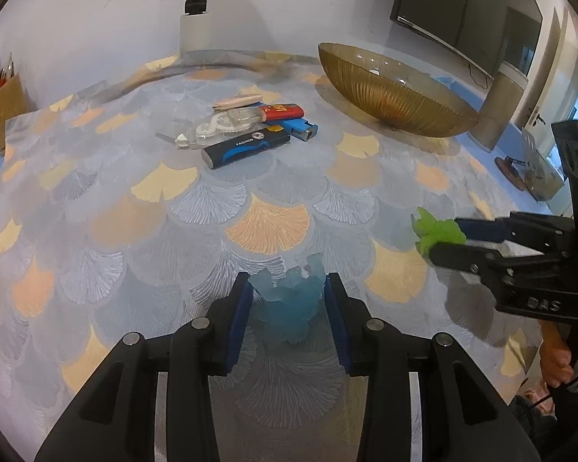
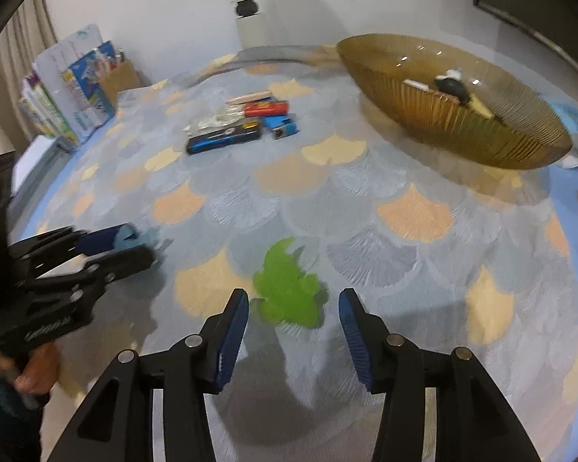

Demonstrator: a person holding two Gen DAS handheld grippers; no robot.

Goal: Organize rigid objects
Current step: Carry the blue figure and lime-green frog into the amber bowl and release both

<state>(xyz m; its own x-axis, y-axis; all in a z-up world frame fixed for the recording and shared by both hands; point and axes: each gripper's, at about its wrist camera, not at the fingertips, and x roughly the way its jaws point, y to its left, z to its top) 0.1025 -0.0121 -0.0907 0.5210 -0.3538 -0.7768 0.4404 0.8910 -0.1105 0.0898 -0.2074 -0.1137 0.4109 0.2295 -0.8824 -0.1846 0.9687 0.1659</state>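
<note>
A translucent blue toy (image 1: 291,306) lies on the patterned tablecloth between the fingers of my left gripper (image 1: 287,292), which closes against its sides. It also shows in the right wrist view (image 2: 142,239). A green toy (image 2: 285,285) lies on the cloth between the fingers of my right gripper (image 2: 293,308), which stands open around it with gaps on both sides. In the left wrist view the right gripper (image 1: 443,240) and the green toy (image 1: 437,231) show at the right.
An amber ribbed bowl (image 1: 395,92) stands at the back right and holds small items (image 2: 452,84). A pile of lighters and a correction tape (image 1: 250,127) lies at the back middle. A cardboard box with books (image 2: 77,88) stands at the left edge.
</note>
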